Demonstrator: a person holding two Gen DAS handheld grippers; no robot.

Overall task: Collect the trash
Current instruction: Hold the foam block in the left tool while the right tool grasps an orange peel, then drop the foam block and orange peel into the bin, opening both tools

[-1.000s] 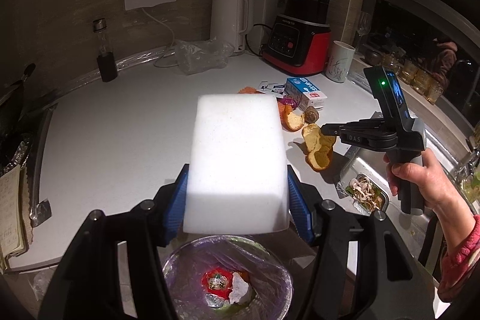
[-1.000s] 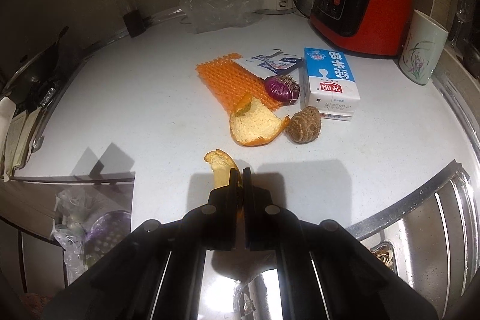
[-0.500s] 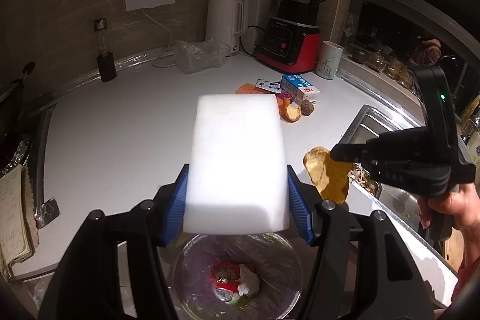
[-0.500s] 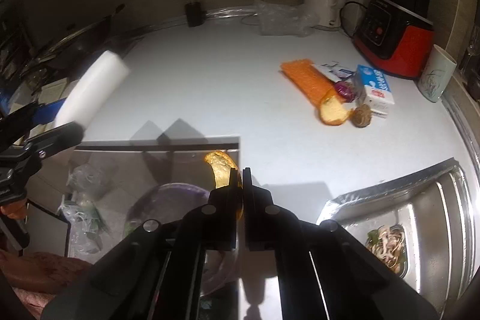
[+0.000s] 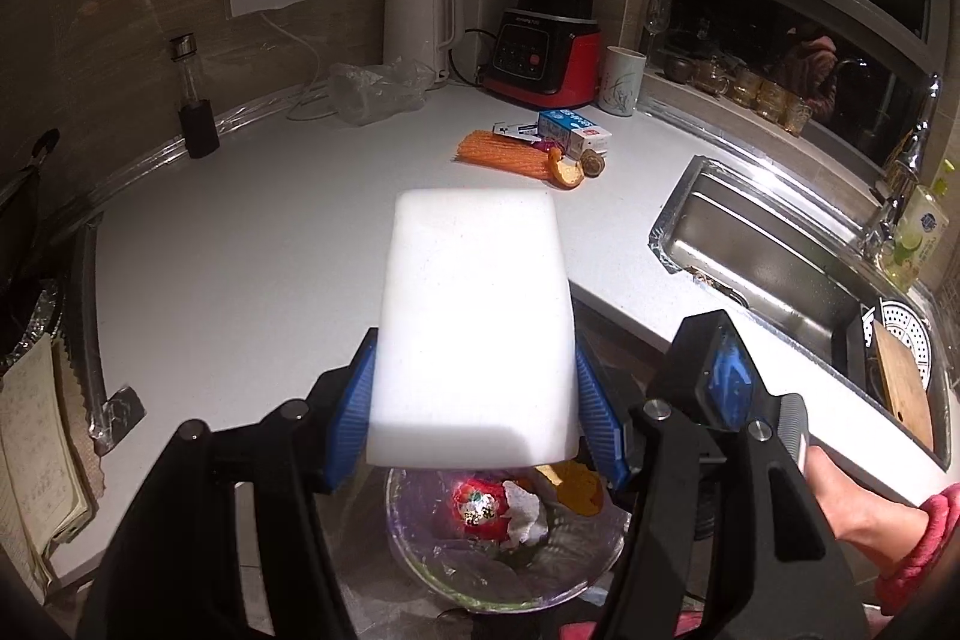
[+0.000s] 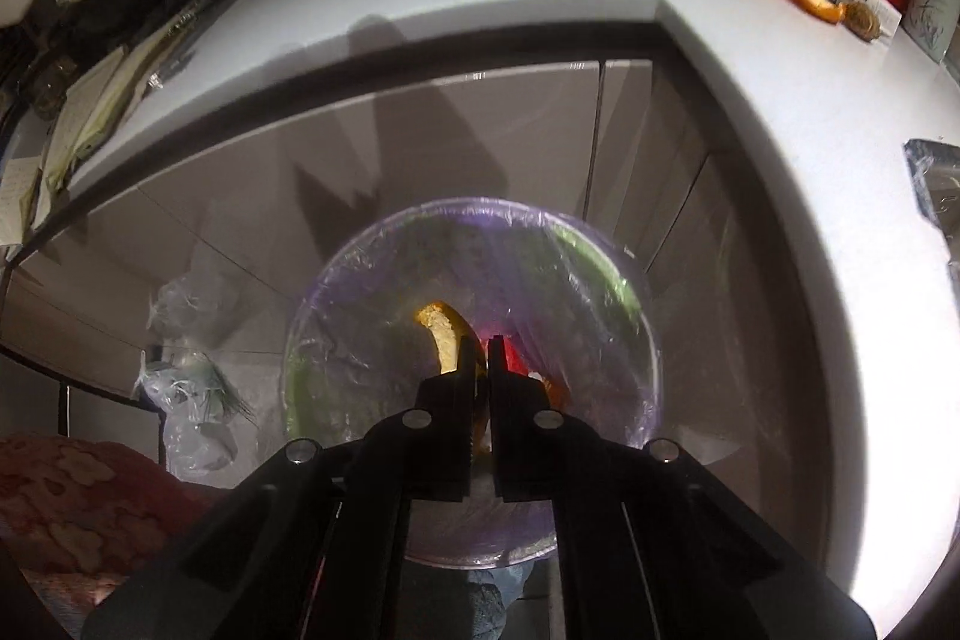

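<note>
Over the lined trash bin, the right gripper points steeply down with a curled piece of orange peel between its fingers. The peel is orange outside with a pale, spongy inner side, and its tip arches up to the left of the fingertips. The fingers stand narrow and have just been parting, a thin gap showing, the peel still between them.

Between its blue pads the left gripper holds a white sponge block, which hides much of the bin below. On the white table farther back lie another orange peel, an orange mesh mat, a milk carton and a small brown root. A kettle, a red blender and a cup stand by the wall; the sink is at right.

Inside the bin, a clear purple-tinted bag holds a red wrapper, a crumpled white scrap and orange peel bits.
</note>
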